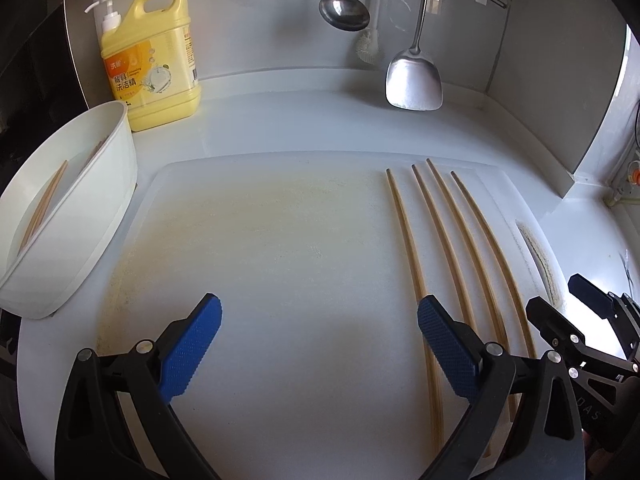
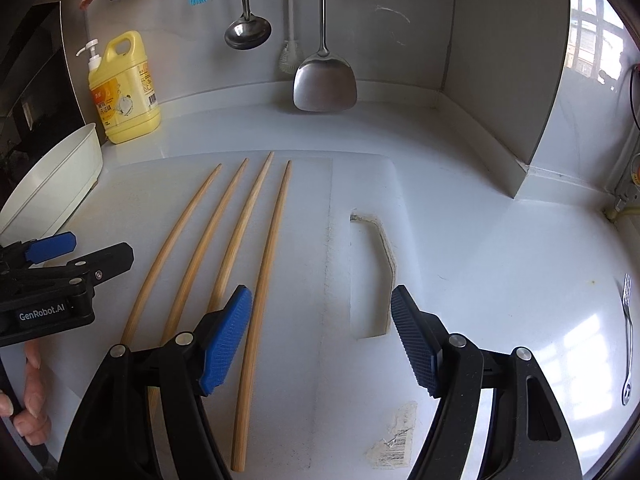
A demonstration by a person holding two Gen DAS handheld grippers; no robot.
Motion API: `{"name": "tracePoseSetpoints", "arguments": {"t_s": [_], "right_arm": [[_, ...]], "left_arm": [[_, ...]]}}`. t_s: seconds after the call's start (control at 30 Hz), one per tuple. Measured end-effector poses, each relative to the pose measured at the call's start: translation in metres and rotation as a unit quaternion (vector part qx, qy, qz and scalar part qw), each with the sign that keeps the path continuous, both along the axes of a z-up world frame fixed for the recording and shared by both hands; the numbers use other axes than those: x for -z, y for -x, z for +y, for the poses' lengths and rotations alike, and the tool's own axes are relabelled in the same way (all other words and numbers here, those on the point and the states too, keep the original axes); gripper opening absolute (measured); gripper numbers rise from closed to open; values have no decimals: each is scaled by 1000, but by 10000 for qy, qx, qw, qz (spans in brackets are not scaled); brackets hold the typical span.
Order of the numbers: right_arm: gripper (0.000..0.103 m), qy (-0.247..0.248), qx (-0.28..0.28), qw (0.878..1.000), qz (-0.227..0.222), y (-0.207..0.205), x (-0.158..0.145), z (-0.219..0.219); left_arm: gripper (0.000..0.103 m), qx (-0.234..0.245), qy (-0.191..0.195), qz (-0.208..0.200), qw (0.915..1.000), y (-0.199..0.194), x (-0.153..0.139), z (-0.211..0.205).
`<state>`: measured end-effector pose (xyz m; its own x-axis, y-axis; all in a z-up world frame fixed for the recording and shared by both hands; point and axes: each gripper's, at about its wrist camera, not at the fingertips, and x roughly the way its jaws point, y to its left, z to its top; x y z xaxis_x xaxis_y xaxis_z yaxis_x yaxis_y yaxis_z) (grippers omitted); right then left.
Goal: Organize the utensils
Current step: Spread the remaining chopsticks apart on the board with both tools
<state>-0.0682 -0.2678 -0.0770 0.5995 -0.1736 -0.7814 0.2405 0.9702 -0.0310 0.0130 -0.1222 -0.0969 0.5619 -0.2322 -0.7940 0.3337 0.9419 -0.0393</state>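
Four wooden chopsticks (image 2: pixel 224 264) lie side by side on a white cutting board (image 1: pixel 280 240) on the pale worktop (image 2: pixel 500 240), tips pointing toward the back wall. At the board's left edge sits a white tub (image 1: pixel 92 216) with at least two more chopsticks (image 1: pixel 44 204) already inside — so the job looks partly done, and the step in hand appears to be collecting the next stick.

The right gripper (image 2: pixel 320 340) hangs over the board, angled steeply down, its blue fingers (image 2: pixel 226 340) spread wide with nothing between them. The left-side finger sits above the gap between the two rightmost sticks. The left gripper (image 1: pixel 320 352) is also tilted down over bare board, fingers wide and empty, with the sticks just to its right.

The next move likely calls for centring one gripper over a single stick, lowering until the fingers straddle it, then closing — thin, round sticks may roll or slip.

A fork (image 2: pixel 627 340) lies far right on the worktop; a ladle (image 2: pixel 247 32) and spatula (image 2: pixel 324 84) hang at the wall beside a yellow detergent bottle (image 2: pixel 128 96).
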Motion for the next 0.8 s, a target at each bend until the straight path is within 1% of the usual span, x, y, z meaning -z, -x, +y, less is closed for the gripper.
{"name": "tracePoseSetpoints", "arguments": {"t_s": [0.23, 0.27, 0.33, 0.43, 0.57, 0.67, 0.8], "right_arm": [[68, 260, -95, 9996, 34, -7, 7, 8], [66, 297, -101, 9995, -22, -6, 7, 9], [58, 295, -136, 9994, -71, -6, 6, 9], [54, 273, -178, 9995, -8, -8, 9, 10], [54, 229, -171, 9996, -51, -10, 10, 10], [54, 190, -183, 9996, -53, -11, 10, 11], [52, 170, -223, 9996, -60, -12, 10, 11]], "left_arm": [[97, 56, -140, -22, 9999, 0, 6, -11], [96, 49, -144, -40, 9999, 0, 7, -11], [97, 18, -106, -66, 9999, 0, 8, -10], [98, -11, -89, -70, 9999, -1, 8, -7], [96, -25, -40, 11, 10000, -3, 8, -12], [97, -28, -196, 64, 9998, -4, 12, -20], [97, -55, -232, 12, 9997, -3, 12, -18]]}}
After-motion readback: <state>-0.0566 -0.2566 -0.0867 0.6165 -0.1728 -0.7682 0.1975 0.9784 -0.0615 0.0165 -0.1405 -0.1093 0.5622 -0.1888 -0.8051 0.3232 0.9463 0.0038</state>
